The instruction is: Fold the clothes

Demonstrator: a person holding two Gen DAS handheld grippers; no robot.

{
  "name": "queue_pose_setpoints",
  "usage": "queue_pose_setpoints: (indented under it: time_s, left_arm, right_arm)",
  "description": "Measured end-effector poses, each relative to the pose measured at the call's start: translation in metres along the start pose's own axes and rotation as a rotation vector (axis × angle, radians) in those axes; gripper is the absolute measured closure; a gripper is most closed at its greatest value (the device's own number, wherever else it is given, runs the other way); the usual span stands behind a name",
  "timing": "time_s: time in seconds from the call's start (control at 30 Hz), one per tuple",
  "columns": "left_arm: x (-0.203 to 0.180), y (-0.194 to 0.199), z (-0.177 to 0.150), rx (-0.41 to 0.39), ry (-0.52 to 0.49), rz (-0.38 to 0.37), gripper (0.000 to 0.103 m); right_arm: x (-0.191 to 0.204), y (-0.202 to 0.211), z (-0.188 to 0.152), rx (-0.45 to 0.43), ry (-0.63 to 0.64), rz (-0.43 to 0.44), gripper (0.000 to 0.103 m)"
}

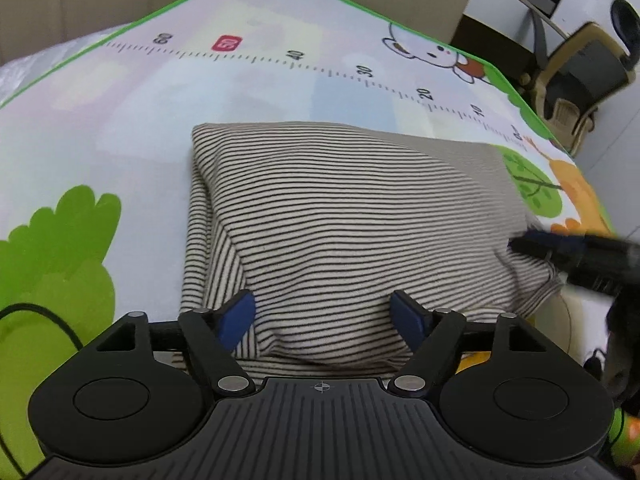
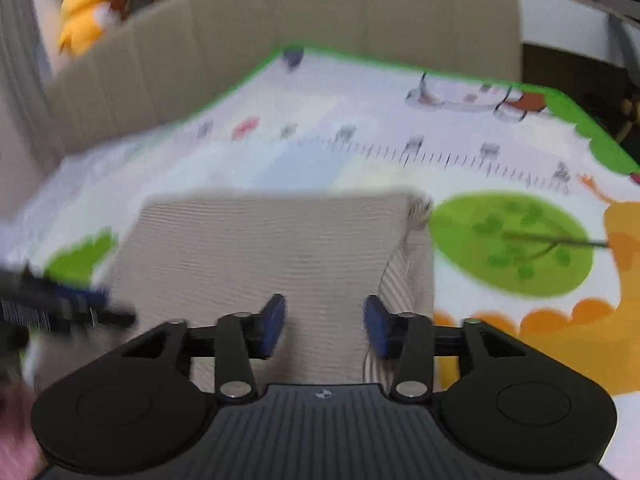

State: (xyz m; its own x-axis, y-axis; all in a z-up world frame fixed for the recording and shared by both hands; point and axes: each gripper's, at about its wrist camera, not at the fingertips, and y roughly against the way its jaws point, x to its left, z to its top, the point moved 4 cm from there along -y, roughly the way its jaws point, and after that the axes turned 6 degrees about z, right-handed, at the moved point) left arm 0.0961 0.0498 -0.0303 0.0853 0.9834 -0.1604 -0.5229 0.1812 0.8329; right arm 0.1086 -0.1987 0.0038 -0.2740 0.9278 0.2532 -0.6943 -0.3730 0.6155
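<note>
Garment: folded knit top with thin black stripes on cream (image 1: pixel 352 224); lies flat on the mat, filling the centre of the left wrist view; in the right wrist view (image 2: pixel 272 256) it sits centre-left, blurred, stripes barely legible.
Fold detail: left edge shows a layered flap; right near corner hangs loose and rumpled.
Surface: children's play mat, pale with green border, printed ruler scale, cartoon bear and green trees (image 1: pixel 120 128); same mat in the right wrist view (image 2: pixel 512 236).
Left gripper: black hand-held tool with blue pads (image 1: pixel 324 318); jaws stand apart over the garment's near edge, cloth visible between them, pads not pressing it; also seen blurred at the left edge of the right wrist view.
Right gripper: matching black tool with blue pads (image 2: pixel 324 326); jaws apart above the garment's near right part, nothing clamped; its tip shows at the right edge of the left wrist view, at the loose corner; contact cannot be told.
Background: beige upholstered panel (image 2: pixel 320 20); yellow plush toy, upper left (image 2: pixel 80 16).
</note>
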Motion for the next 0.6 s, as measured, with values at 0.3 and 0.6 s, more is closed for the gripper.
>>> queue_pose_setpoints:
  time_s: [0.3, 0.6]
  left_arm:
    - [-0.004, -0.001, 0.000, -0.005, -0.007, -0.022, 0.018]
    - [-0.005, -0.003, 0.000, -0.002, -0.002, -0.041, 0.014]
  right_arm:
    - [-0.052, -0.059, 0.020, 0.048, -0.313, -0.053, 0.060]
    - [-0.028, -0.036, 0.052, -0.042, -0.137, -0.011, 0.087]
